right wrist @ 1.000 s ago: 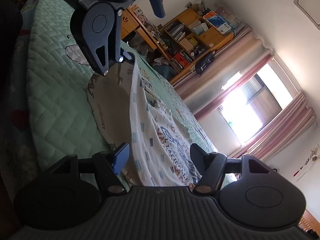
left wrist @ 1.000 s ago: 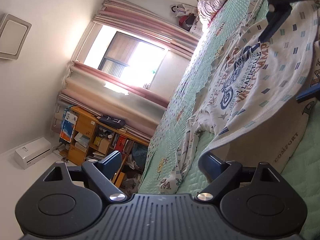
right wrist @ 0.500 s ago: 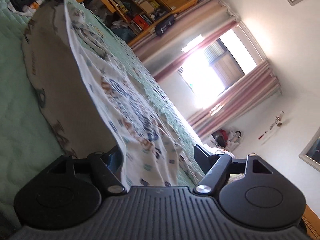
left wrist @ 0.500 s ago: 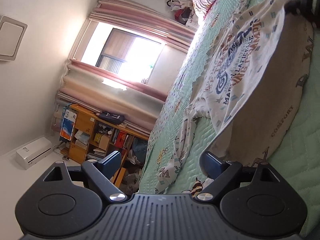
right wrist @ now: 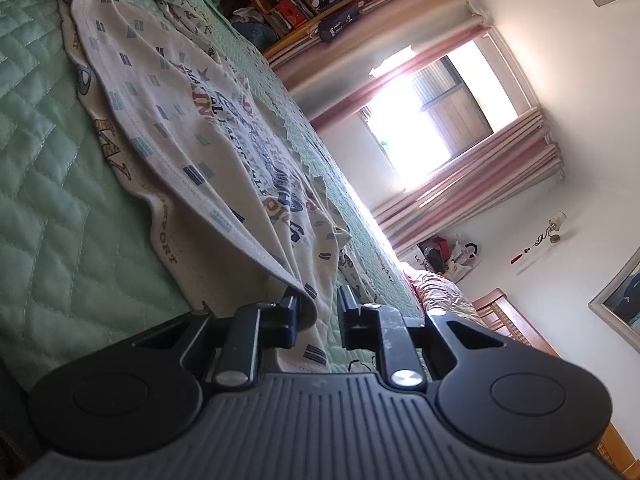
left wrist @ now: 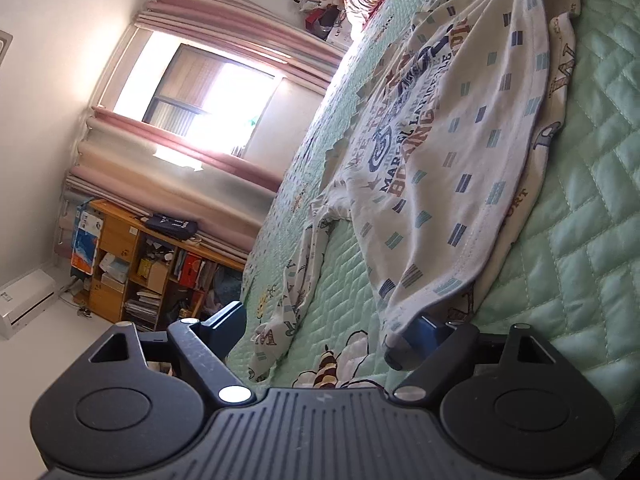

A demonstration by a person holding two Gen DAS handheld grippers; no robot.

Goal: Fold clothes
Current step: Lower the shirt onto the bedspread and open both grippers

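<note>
- Item: white printed shirt [left wrist: 436, 152], patterned with small blue and teal bars and a blue-and-orange lettered chest graphic; spread over the bed, its hem turned back toward both grippers, one sleeve trailing off to the left of the left gripper's right finger.
- Support: green quilted bedspread [left wrist: 580, 184], cartoon print showing between the left gripper's fingers.
- Left gripper [left wrist: 320, 330]: jaws wide apart, having just been closing a little. The right finger [left wrist: 416, 334] sits under a draped corner of the shirt hem; the left finger [left wrist: 224, 326] stands clear of the cloth, off the bed edge. No pinch is made.
- Right gripper [right wrist: 318, 312]: jaws have just been closing and now stand narrow. The shirt's folded hem corner [right wrist: 296, 280] drapes over the left finger [right wrist: 290, 314] and hangs into the gap; the right finger [right wrist: 348, 310] stands just beside the cloth, a slim gap showing. Whether the pads press the fabric cannot be told.
- Beyond the fingers: window with pink curtains [left wrist: 224, 60]; wooden bookshelf [left wrist: 132, 256] crowded with books and boxes.
</note>
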